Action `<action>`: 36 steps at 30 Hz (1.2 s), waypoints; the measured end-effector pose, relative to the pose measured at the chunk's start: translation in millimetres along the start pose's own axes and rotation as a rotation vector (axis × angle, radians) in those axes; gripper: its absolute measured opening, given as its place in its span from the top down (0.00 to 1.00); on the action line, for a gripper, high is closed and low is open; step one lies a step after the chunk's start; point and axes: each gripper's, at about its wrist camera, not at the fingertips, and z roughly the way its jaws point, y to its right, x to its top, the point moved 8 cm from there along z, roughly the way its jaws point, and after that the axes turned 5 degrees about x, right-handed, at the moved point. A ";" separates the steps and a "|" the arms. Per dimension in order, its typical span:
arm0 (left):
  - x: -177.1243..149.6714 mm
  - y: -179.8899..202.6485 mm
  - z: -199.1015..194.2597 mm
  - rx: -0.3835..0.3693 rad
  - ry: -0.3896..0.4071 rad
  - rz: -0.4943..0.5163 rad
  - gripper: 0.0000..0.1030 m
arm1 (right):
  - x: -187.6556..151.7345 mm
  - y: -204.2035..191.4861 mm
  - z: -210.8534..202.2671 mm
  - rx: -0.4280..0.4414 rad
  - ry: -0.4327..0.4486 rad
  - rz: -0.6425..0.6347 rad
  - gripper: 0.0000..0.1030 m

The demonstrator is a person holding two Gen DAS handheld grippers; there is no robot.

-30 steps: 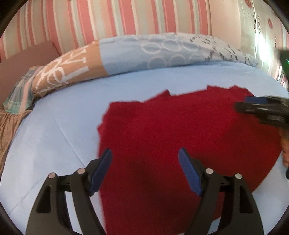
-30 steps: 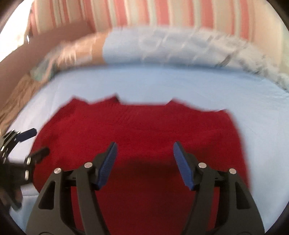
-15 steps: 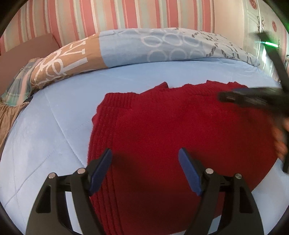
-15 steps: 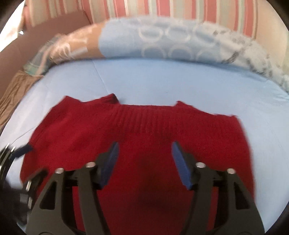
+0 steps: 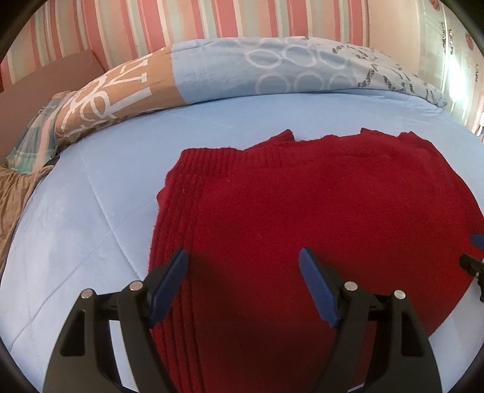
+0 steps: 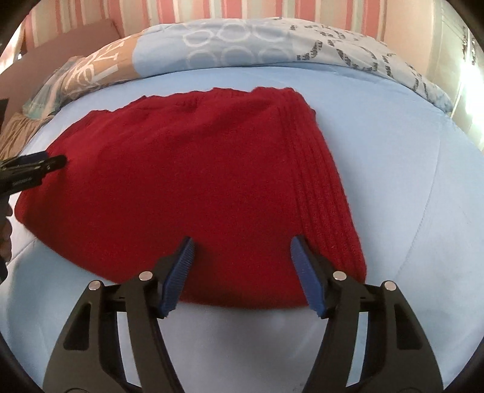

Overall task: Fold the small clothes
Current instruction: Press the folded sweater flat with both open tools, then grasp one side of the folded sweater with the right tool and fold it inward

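Note:
A red knitted sweater (image 5: pixel 317 211) lies folded flat on the light blue bed sheet (image 5: pixel 90 211), its ribbed hem along its left edge in the left wrist view. My left gripper (image 5: pixel 243 266) is open and empty, hovering over the sweater near the ribbed hem. The sweater also shows in the right wrist view (image 6: pixel 196 181), ribbed hem on its right. My right gripper (image 6: pixel 242 254) is open and empty above the sweater's near edge. The left gripper's tip (image 6: pixel 39 166) shows at the left edge of that view, and the right gripper's tip (image 5: pixel 472 260) shows at the right edge of the left wrist view.
A rolled quilt (image 5: pixel 242 69) in blue and tan with white circles lies along the far side of the bed. A brown headboard (image 5: pixel 45 78) and a plaid cloth (image 5: pixel 36 136) are at the far left. A striped pink wall (image 5: pixel 211 21) stands behind.
The right gripper swung off to the sweater's side and now views it with the ribbed hem on the right. The left gripper stayed over the sweater; both stayed open.

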 end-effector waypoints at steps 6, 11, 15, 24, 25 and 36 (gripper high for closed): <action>14.0 30.3 -29.0 -0.053 0.034 -0.018 0.22 | 8.6 17.6 -68.9 0.016 0.209 0.148 0.04; 10.5 71.8 -38.7 -0.101 0.029 0.007 0.20 | -30.9 43.5 -72.6 0.050 0.174 0.314 0.04; 3.5 90.8 -38.7 -0.117 0.011 0.021 0.20 | -41.1 48.8 -56.4 0.136 0.131 0.399 0.15; -5.4 92.7 -23.9 -0.092 -0.052 -0.014 0.20 | -19.0 51.4 -10.8 0.191 0.059 0.485 0.37; -6.0 91.8 -22.7 -0.090 -0.056 -0.019 0.20 | -15.2 50.7 -6.5 0.189 0.049 0.483 0.37; 11.4 92.4 -4.8 -0.058 -0.077 -0.020 0.20 | 10.2 52.3 15.0 0.155 0.028 0.476 0.42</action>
